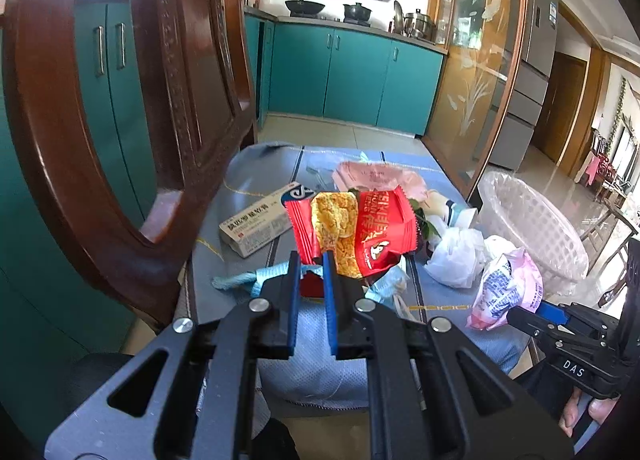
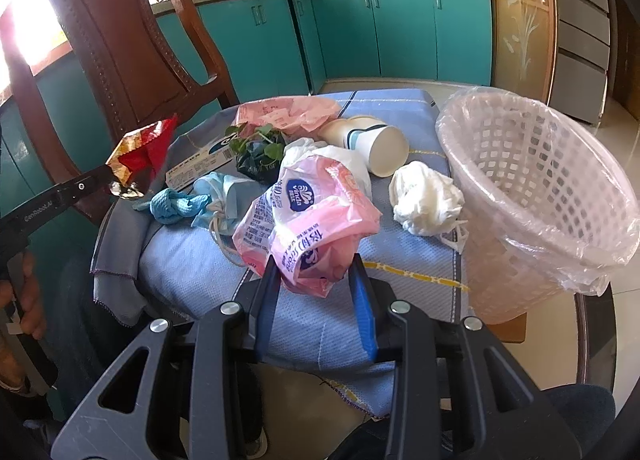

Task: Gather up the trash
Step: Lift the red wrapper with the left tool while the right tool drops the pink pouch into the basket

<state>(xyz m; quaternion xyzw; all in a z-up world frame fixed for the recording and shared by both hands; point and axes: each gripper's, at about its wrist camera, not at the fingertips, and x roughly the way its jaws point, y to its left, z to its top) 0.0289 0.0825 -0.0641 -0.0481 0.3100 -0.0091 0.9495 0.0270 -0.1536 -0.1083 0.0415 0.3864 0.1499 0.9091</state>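
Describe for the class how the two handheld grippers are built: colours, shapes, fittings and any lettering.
Both are alike: matt black angular frames with triangular cut-outs, round silver bolt heads at the pivots and two flat fingers faced with ribbed blue pads. The left gripper carries small pale lettering along its side, seen from the right wrist. The right gripper has a white "DAS" label, seen from the left wrist. No cables or sleeves are visible.

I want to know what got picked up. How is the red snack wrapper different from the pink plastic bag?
The red snack wrapper is shiny red with a snack picture; the pink plastic bag is see-through pink with blue writing. The wrapper looks fairly flat; the bag is puffy and crumpled. The left gripper pinches the wrapper; the right gripper holds the bag. Both are trash held near the lined basket.
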